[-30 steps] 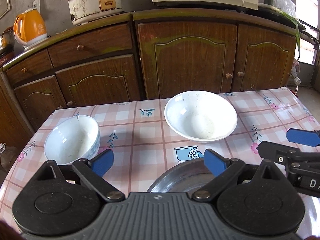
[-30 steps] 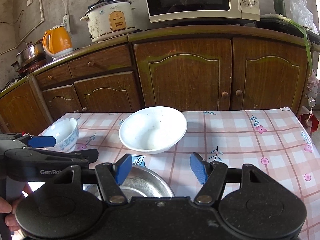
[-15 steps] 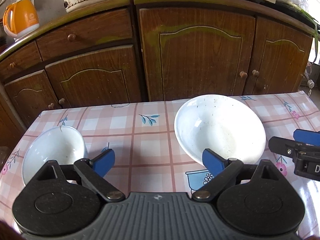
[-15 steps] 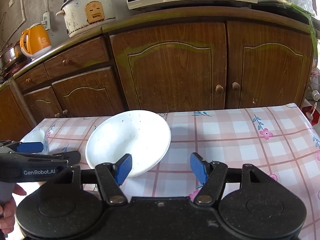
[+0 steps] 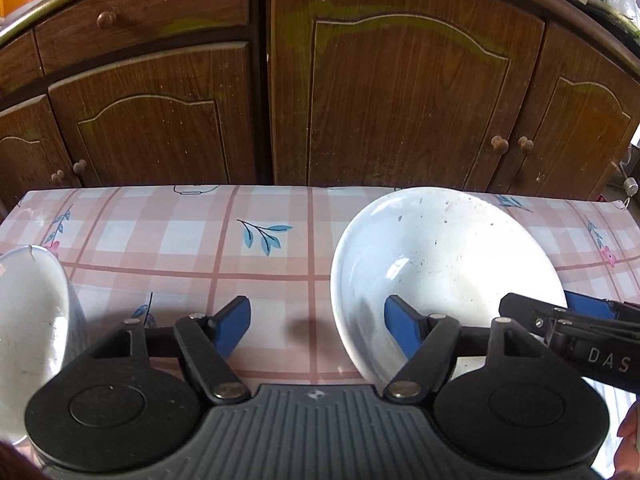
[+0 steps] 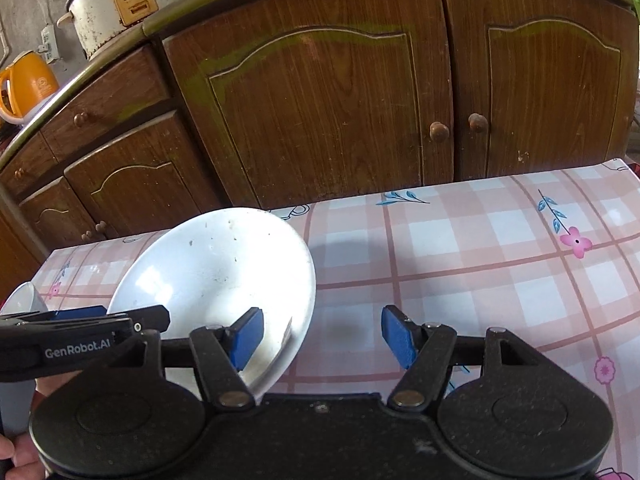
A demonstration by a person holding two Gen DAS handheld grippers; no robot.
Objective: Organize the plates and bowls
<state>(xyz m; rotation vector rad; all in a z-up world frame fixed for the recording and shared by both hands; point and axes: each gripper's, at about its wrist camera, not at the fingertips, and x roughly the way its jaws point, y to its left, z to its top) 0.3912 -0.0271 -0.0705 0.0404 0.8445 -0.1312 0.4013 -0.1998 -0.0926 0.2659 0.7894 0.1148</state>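
Note:
A large white bowl [image 5: 440, 264] sits on the pink checked tablecloth [image 5: 272, 264], with both grippers at its rim. My left gripper [image 5: 316, 328] straddles the bowl's left rim, right pad inside and left pad outside. Its jaws are closing, and the pads do not touch the rim. My right gripper [image 6: 322, 336] straddles the bowl's [image 6: 212, 276] right rim, left pad inside and right pad outside. It is open and clear of the rim. A small white bowl [image 5: 28, 332] stands at the left, beside my left gripper.
Brown wooden cabinets [image 5: 400, 92] stand just behind the table's far edge [image 5: 280, 188]. An orange kettle [image 6: 28, 84] and a white rice cooker [image 6: 116, 4] sit on the counter. Open tablecloth [image 6: 480, 264] lies right of the large bowl. A hand [image 6: 16, 460] shows at the lower left.
Both grippers moved forward and down to the large bowl, which now lies between their jaws. The metal dish dropped out of view. The left jaws have narrowed.

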